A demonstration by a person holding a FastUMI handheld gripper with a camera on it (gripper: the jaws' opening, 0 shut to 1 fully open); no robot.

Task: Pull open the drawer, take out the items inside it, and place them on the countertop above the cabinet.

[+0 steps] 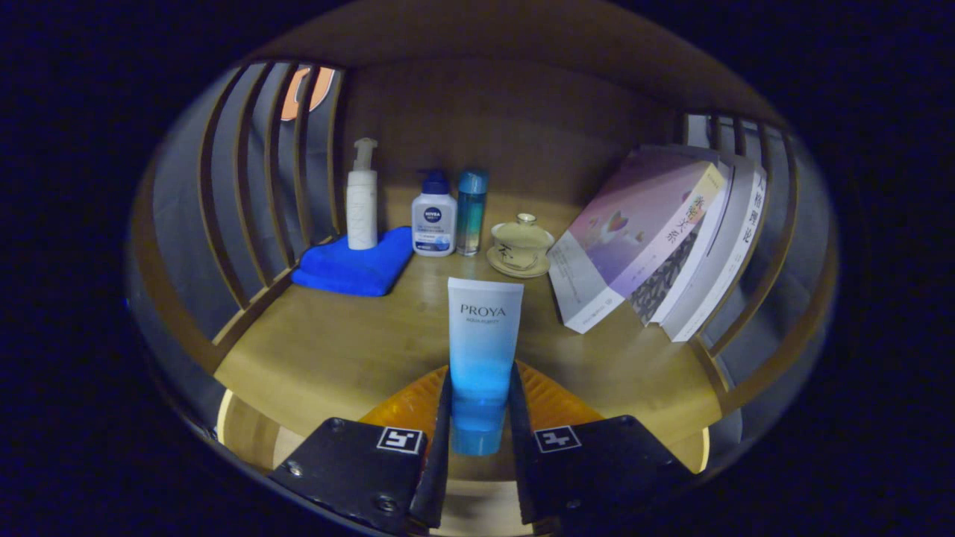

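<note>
1. A white pump bottle [362, 195] is standing on a folded blue cloth [355, 267].
2. A small white bottle [433, 222] and a teal bottle [471, 211] are standing side by side.
3. A lidded teacup [521, 243] is sitting on its saucer.
4. Three books [656, 239] are leaning against slats.

Dim, bluish light; sharp centre, heavy fisheye bending outward.

Claw [480, 440] mounts (square-marked, screwed)
</note>
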